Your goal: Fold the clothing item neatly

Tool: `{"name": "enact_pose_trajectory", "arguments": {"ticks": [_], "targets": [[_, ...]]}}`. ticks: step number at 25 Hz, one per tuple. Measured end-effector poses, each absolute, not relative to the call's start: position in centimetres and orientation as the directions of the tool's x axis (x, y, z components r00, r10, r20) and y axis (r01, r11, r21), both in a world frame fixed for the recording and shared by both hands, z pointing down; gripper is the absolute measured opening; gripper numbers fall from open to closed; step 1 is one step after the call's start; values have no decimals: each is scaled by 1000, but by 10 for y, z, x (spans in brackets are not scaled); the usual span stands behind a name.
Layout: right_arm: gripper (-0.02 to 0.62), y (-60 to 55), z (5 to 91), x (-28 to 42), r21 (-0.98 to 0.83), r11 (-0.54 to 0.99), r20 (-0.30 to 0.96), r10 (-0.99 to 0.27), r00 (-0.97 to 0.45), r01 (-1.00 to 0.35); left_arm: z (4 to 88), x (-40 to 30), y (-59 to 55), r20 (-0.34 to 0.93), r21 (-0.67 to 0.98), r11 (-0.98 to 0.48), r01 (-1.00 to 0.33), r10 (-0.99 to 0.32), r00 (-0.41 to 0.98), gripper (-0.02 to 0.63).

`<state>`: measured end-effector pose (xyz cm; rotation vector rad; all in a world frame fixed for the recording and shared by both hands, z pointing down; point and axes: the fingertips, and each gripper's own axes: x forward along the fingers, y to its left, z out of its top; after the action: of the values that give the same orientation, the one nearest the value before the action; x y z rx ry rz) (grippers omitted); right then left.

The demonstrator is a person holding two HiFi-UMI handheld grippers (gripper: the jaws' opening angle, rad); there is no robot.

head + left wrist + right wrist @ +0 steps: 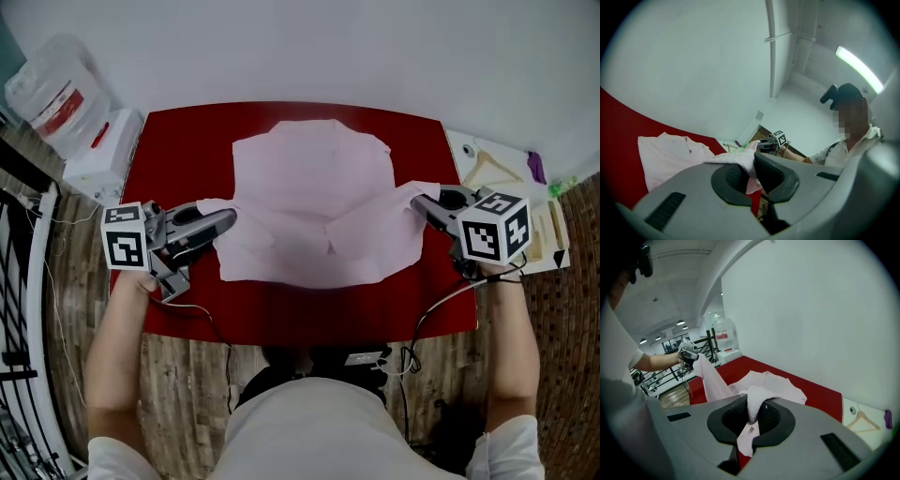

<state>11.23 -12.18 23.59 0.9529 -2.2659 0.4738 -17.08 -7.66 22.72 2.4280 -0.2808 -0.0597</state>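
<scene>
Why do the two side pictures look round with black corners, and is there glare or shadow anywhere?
Left gripper view and right gripper view: wide-angle bending, dark corners, curved walls. Left gripper view: bright white strip light glares. Head view: even light, sharp; red table darkens toward its near edge, below the pale pink fabric shirt.

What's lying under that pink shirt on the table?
Only the red tabletop shows around the pink shirt. Whatever lies beneath its cloth is covered from view.
</scene>
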Motion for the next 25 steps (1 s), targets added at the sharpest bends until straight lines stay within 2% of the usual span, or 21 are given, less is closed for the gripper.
{"name": "enact_pose_trajectory", "arguments": {"ticks": [6,13,25], "targets": [[25,-148,246,118,-106,716,645,-479,-596,-690,238,-172,-100,68,640,-723,-260,-285,956,18],[25,-193,279,123,-183,733,652,-409,-639,-656,273,-178,-143,142,692,-630,-351,-358,923,18],[25,-254,363,134,-242,595,730,-409,-548,-766,352,-201,-216,170,799,-478,-365,-402,900,20]]}}
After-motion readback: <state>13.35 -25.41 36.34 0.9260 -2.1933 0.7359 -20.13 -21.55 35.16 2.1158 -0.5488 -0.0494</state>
